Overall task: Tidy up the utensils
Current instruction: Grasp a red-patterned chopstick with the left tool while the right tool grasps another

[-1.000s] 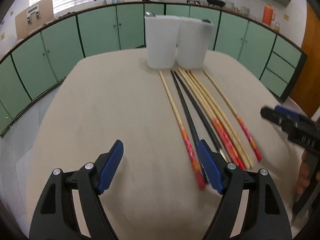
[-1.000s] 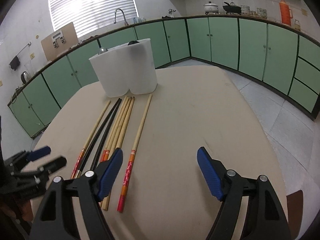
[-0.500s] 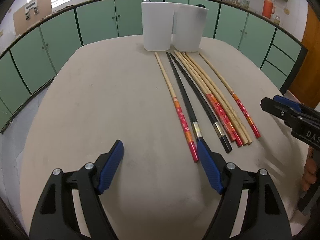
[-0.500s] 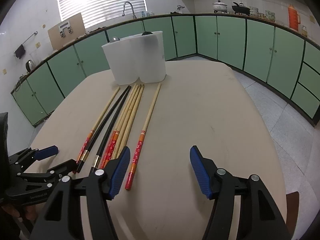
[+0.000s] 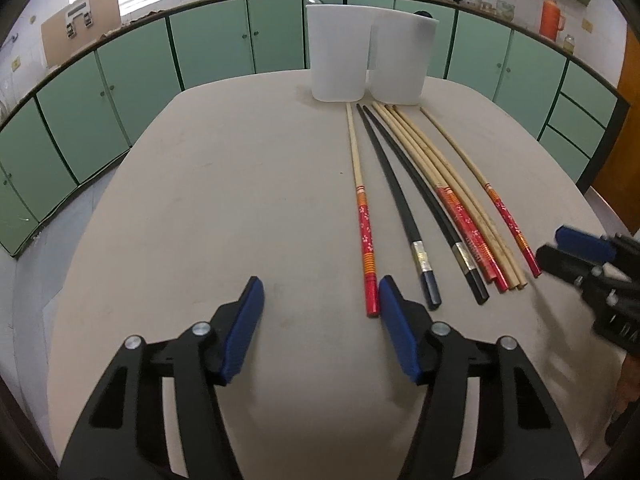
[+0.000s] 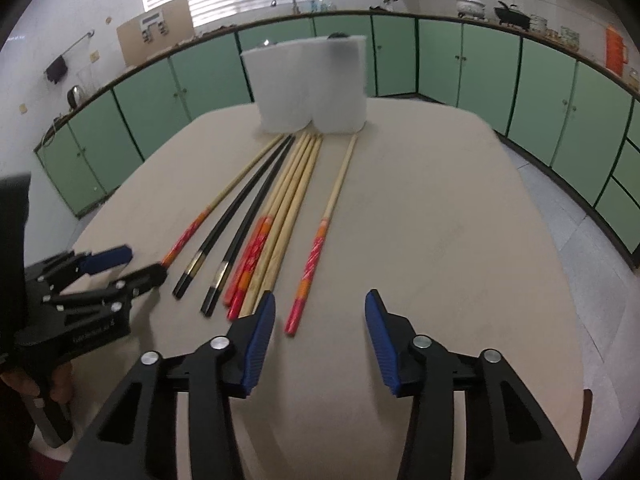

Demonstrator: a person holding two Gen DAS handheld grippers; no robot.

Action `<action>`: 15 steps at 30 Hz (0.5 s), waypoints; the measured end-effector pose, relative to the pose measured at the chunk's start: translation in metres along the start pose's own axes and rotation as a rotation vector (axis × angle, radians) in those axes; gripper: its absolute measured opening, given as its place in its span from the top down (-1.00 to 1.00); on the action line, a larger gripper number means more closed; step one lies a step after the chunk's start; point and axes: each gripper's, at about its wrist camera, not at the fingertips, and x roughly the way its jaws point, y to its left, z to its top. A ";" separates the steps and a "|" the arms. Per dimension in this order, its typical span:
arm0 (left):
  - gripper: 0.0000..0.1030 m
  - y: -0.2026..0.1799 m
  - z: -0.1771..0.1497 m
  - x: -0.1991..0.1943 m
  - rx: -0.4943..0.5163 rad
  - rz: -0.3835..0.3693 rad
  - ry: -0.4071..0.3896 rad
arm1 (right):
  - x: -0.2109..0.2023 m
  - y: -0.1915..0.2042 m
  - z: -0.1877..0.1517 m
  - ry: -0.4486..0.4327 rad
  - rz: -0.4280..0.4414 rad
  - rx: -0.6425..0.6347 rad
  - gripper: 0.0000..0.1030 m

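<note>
Several chopsticks lie side by side on the beige table (image 5: 224, 200), tips toward two white containers (image 5: 340, 52). In the left wrist view, my left gripper (image 5: 320, 296) hovers near the front edge. Its jaws are closing, and the red end of the leftmost bamboo chopstick (image 5: 362, 216) lies just inside its right finger (image 5: 394, 320), not pinched. Two black chopsticks (image 5: 404, 204) lie to the right of that. In the right wrist view, my right gripper (image 6: 320, 304) is also closing. The red end of the lone rightmost chopstick (image 6: 316, 248) lies between its fingertips, untouched.
Each gripper shows in the other's view: the right gripper (image 5: 576, 256) at the far right, the left gripper (image 6: 116, 268) at the far left with a hand on its handle. Green cabinets (image 6: 500, 76) ring the room. The table's edge (image 6: 532, 216) drops to tiled floor.
Both grippers' jaws have narrowed. The right gripper has shifted left, so the lone chopstick's red end now lies between its fingers. The left gripper has stayed about where it was.
</note>
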 end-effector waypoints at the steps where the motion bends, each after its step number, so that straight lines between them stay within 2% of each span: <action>1: -0.07 0.001 0.000 0.000 0.000 -0.002 -0.001 | 0.002 0.002 -0.002 0.008 0.002 -0.001 0.18; 5: 0.00 -0.001 0.000 -0.001 -0.002 -0.010 -0.004 | 0.005 0.006 -0.004 0.010 -0.017 -0.015 0.34; 7: 0.13 -0.002 -0.001 -0.002 0.006 -0.014 -0.008 | 0.005 0.005 -0.003 0.010 -0.030 -0.019 0.44; 9: 0.23 -0.003 -0.001 -0.002 0.015 -0.018 -0.010 | 0.005 0.004 -0.003 0.012 -0.042 -0.022 0.63; 11: 0.28 -0.005 -0.001 -0.003 0.020 -0.020 -0.011 | 0.004 0.001 -0.003 0.014 -0.054 -0.022 0.73; 15: 0.27 -0.005 -0.001 -0.003 0.020 -0.020 -0.012 | 0.001 -0.009 -0.003 0.018 -0.051 -0.001 0.76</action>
